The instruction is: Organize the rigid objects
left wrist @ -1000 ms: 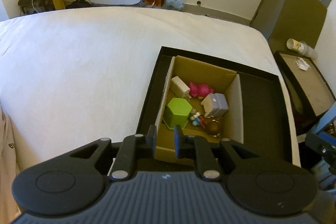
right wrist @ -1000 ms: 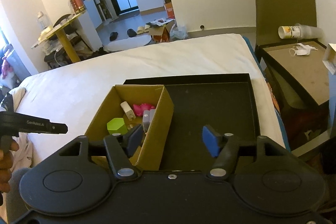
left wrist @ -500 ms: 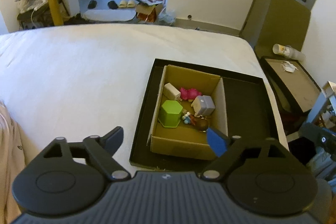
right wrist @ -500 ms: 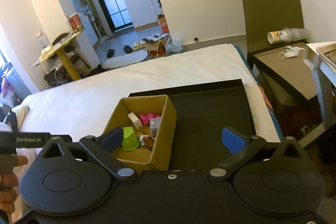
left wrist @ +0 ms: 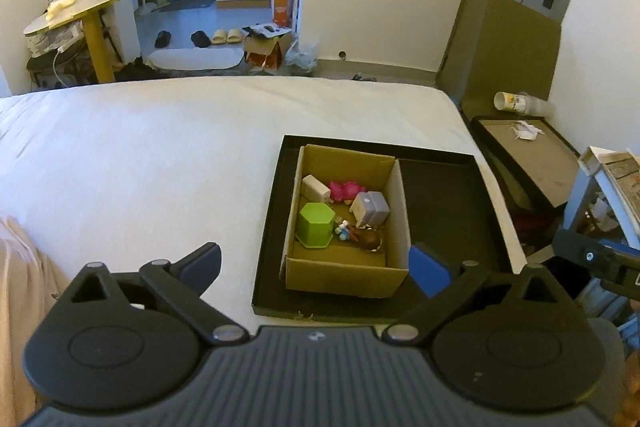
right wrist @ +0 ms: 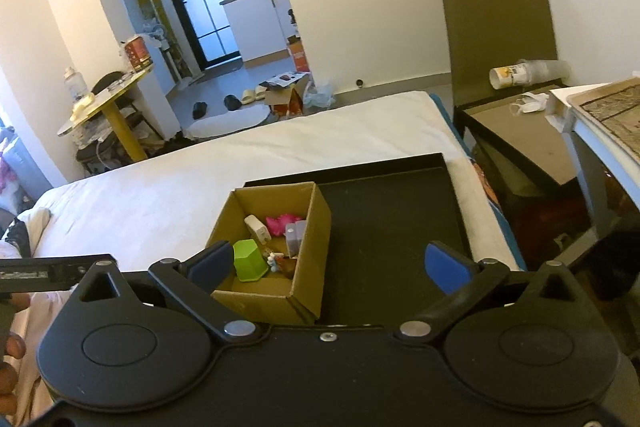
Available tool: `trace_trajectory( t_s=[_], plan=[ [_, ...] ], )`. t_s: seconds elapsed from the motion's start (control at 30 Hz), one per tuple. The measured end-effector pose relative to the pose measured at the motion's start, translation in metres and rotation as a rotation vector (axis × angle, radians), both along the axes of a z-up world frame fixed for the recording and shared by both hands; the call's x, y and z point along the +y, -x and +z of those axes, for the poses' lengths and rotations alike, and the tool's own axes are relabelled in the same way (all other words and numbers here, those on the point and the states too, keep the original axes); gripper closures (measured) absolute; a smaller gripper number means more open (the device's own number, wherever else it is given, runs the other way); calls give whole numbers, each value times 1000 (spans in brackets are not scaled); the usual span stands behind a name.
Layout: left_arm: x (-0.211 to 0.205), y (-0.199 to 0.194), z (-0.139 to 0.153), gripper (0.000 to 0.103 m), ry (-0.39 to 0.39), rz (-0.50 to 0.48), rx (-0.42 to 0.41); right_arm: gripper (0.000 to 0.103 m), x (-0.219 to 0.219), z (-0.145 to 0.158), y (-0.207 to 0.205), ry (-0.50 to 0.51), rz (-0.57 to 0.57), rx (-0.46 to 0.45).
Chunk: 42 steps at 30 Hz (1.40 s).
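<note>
A cardboard box [left wrist: 346, 223] of small hard objects sits in the left half of a black tray [left wrist: 444, 195] on a white bed [left wrist: 160, 155], straight ahead of and below two hand-held tongs. The left gripper [left wrist: 316, 263] hangs with its jaws spread wide and empty, the box lying just beyond its fingertips and slightly right of centre. The right gripper [right wrist: 328, 263] is likewise wide and empty, with the box ahead on its left side and the bare half of the tray in front of it. The box runs lengthwise from near to far, and judged from both views the left gripper lines up with it more squarely.

Inside lie a green hexagonal pot [left wrist: 316, 225], a white charger [left wrist: 316, 188], a pink toy [left wrist: 346, 190], a grey cube [left wrist: 372, 207], a brown ball [left wrist: 370, 239] and a small blue figure [left wrist: 343, 230], packed close together. Nothing loose shows on the sheet, so the sorting looks near done.

The bed fills a small room, with a dark side table [right wrist: 524, 143] bearing a tipped paper cup [right wrist: 510, 75] at far right and a kitchen doorway [right wrist: 216, 11] beyond.
</note>
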State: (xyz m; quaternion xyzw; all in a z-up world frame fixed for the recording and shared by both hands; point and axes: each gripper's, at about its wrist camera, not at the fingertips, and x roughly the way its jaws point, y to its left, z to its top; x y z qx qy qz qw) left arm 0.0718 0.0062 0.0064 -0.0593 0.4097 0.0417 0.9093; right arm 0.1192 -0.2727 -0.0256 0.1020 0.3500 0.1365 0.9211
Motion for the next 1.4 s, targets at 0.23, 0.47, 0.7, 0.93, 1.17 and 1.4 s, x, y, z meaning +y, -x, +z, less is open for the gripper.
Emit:
trace_trajectory(
  t_s=[0.23, 0.47, 0.7, 0.93, 1.17, 1.4],
  plan=[
    [0, 13, 6, 2, 8, -18, -24, 0, -1, 11, 13, 12, -14, -14],
    [-7, 25, 10, 1, 0, -39, -37, 0, -2, 16, 25, 25, -12, -25],
    [-10, 34, 9, 1, -3, -57, -46, 0, -3, 14, 34, 38, 6, -25],
    [-12, 47, 9, 1, -9, -70, -53, 0, -1, 17, 45, 45, 14, -41],
    [-10, 53, 8, 1, -10, -71, -62, 0, 1, 18, 54, 54, 14, -53],
    [-9, 57, 8, 1, -13, -70, -67, 0, 2, 19, 57, 55, 13, -55]
  ],
)
